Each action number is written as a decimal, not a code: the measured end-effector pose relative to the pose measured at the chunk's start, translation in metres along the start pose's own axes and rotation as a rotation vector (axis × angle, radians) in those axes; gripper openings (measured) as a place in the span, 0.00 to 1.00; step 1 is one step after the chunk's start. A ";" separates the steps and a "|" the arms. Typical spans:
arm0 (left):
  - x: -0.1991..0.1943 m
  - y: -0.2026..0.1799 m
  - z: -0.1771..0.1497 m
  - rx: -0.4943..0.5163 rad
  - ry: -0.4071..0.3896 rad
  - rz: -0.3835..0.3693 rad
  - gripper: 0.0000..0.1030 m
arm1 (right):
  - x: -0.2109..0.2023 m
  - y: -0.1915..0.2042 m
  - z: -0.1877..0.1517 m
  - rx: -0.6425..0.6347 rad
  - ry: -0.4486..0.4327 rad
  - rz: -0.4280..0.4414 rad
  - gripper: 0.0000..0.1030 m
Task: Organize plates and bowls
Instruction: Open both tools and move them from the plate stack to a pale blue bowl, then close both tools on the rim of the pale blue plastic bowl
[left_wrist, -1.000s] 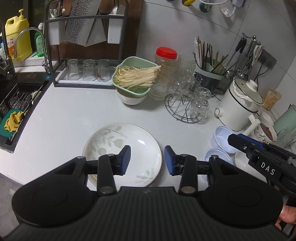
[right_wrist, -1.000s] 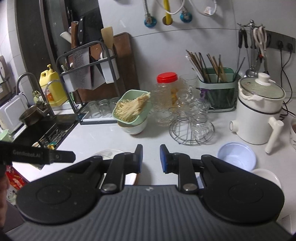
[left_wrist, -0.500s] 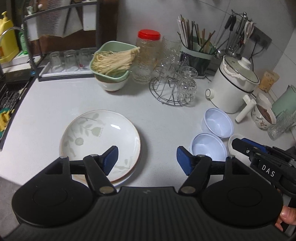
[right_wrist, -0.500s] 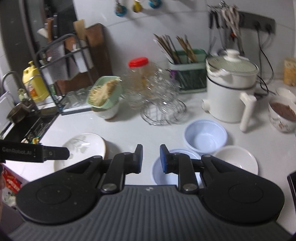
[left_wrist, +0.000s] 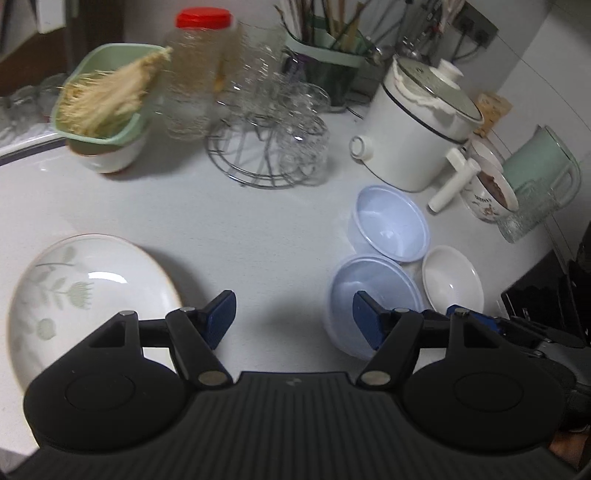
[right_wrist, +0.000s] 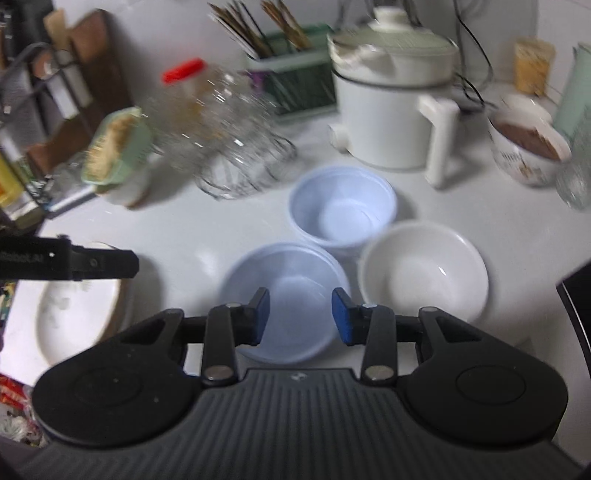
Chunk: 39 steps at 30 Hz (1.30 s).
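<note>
A floral white plate (left_wrist: 81, 295) lies on the white counter at the left, also in the right wrist view (right_wrist: 77, 314). Two pale blue plastic bowls, near (left_wrist: 369, 291) (right_wrist: 291, 291) and far (left_wrist: 391, 221) (right_wrist: 340, 210), sit beside a white bowl (left_wrist: 452, 288) (right_wrist: 424, 273). My left gripper (left_wrist: 293, 319) is open above bare counter between the plate and the near blue bowl, holding nothing. My right gripper (right_wrist: 300, 314) hovers over the near blue bowl with its jaws opening, and no pad touches the bowl.
Behind stand a white cooker (left_wrist: 417, 133), a wire rack of glasses (left_wrist: 269, 147), a red-lidded jar (left_wrist: 199, 74), a green basket of noodles on a bowl (left_wrist: 107, 110), a utensil holder (left_wrist: 325, 62), a filled patterned bowl (left_wrist: 491, 192) and a green jug (left_wrist: 543, 162).
Both grippers have dropped toward the counter and shifted right toward the bowls. The left jaws widened first, then the right jaws began to part.
</note>
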<state>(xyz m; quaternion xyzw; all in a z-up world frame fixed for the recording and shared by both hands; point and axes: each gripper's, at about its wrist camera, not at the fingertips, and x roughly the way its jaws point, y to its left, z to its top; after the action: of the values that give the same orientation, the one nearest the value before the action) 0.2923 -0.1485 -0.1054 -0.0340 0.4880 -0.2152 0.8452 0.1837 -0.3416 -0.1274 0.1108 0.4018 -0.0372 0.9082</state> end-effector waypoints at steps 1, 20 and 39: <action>0.008 -0.002 0.000 0.011 0.009 -0.011 0.72 | 0.003 -0.002 -0.002 0.011 0.002 -0.011 0.38; 0.061 0.002 -0.003 -0.003 0.071 -0.191 0.34 | 0.057 -0.003 -0.017 0.074 0.040 -0.059 0.16; 0.056 0.032 -0.042 -0.106 0.080 -0.035 0.35 | 0.064 0.011 -0.011 0.020 0.127 0.022 0.09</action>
<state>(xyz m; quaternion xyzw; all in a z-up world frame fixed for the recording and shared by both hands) 0.2915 -0.1347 -0.1812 -0.0788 0.5315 -0.2050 0.8181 0.2206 -0.3266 -0.1803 0.1263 0.4568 -0.0241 0.8802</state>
